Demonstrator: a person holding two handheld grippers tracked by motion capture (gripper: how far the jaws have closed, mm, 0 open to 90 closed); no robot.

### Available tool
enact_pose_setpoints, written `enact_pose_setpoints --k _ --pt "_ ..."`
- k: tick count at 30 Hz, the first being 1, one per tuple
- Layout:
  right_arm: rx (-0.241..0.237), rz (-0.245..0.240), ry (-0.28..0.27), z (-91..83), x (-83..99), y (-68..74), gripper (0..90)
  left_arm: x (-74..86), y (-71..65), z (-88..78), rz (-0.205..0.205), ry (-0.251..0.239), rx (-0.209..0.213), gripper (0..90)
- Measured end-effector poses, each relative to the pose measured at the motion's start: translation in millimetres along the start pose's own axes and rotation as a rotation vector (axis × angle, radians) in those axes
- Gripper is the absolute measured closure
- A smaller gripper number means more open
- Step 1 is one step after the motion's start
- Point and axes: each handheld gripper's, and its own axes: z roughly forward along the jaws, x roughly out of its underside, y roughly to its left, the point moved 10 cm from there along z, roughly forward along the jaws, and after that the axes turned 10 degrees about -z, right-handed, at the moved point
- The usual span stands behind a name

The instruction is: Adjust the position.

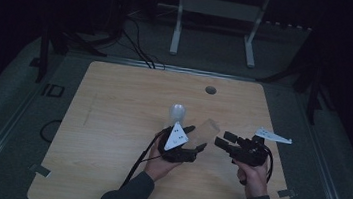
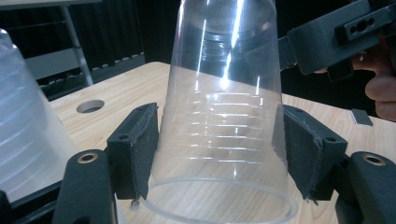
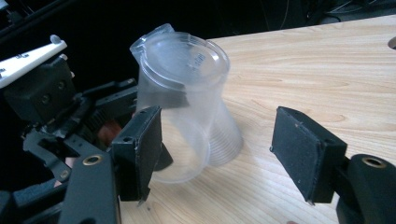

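Cups first: I count two clear plastic cups on the wooden table (image 1: 111, 122). One, the held cup (image 2: 224, 116), sits between the pads of my left gripper (image 2: 219, 154); in the left gripper view both pads (image 2: 140, 149) press on its ribbed wall close to the open rim, and its closed base points away from the camera. In the high view that same cup (image 1: 207, 130) juts out tilted from the left gripper (image 1: 194, 138) toward my right gripper (image 1: 225, 141). The second cup (image 1: 177, 112) stands mouth-down on the table just beyond the left gripper, toward the round cable hole (image 1: 210, 90); in the left gripper view it shows as a frosted shape (image 2: 28, 135) just beside the left jaw. In the right gripper view I see the held cup's flat base (image 3: 180, 58) facing me, with the standing cup (image 3: 224, 140) just behind and below it. My right gripper (image 3: 217, 149) stands partly open with nothing gripped: its left-hand pad (image 3: 140, 149) lies just in front of the held cup's wall, though I cannot tell whether it touches, and the other pad (image 3: 306, 154) is well apart over bare wood. I count two grippers, one in each hand, both near the table's near-right part, the right one just beside the held cup's base.
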Motion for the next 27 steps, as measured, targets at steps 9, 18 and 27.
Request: enact_pose_setpoints --k 9,18,27 --pt "0.051 -0.061 0.056 -4.9 4.0 -5.4 33.9 -0.3 1.9 -4.2 0.006 0.017 0.014 32.3" --pt "0.098 -0.111 0.106 -8.2 7.1 -10.1 34.3 3.4 0.5 -4.7 0.015 0.058 0.048 32.3" --pt "0.133 -0.17 0.159 -10.1 10.0 -11.7 34.3 5.1 2.6 -6.1 0.016 0.078 0.056 32.3"
